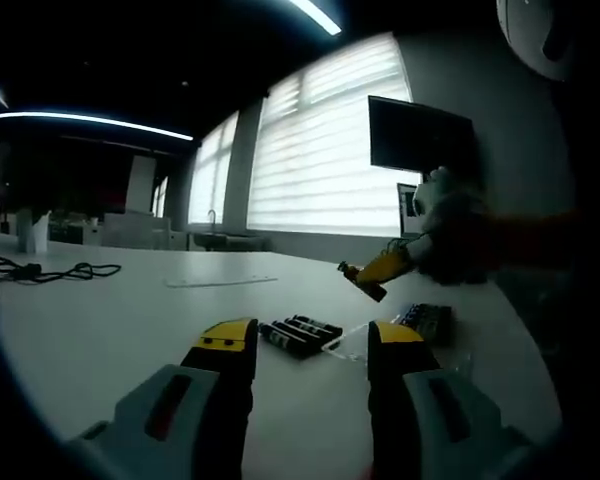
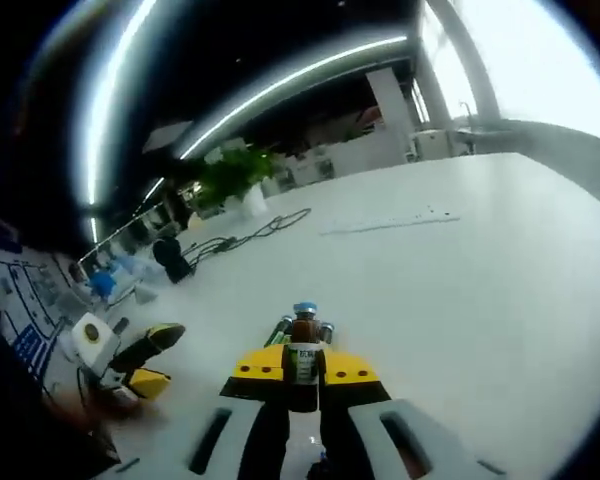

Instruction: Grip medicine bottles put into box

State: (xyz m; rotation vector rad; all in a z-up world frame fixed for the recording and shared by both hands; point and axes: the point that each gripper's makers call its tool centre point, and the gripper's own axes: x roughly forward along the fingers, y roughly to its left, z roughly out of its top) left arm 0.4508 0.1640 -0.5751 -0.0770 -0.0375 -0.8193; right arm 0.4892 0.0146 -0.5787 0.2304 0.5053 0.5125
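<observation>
My right gripper (image 2: 302, 368) is shut on a small brown medicine bottle (image 2: 303, 338) with a blue cap, held upright above the white table (image 2: 460, 300). In the left gripper view the right gripper (image 1: 372, 275) comes in from the right, held by a gloved hand (image 1: 448, 222) above the table. My left gripper (image 1: 312, 332) is open with nothing between its yellow-tipped jaws. Beyond them a row of dark bottles (image 1: 298, 335) lies beside a clear plastic box (image 1: 348, 345). A dark pack (image 1: 427, 321) lies right of it. The left gripper (image 2: 156, 358) also appears low on the left, open.
Black cables (image 2: 245, 238) trail over the far part of the table, also visible as cables (image 1: 50, 270) at the left. A green plant (image 2: 230, 175) stands beyond them. A dark monitor (image 1: 420, 138) hangs by the blinds. Papers and small items (image 2: 40, 310) sit at the far left.
</observation>
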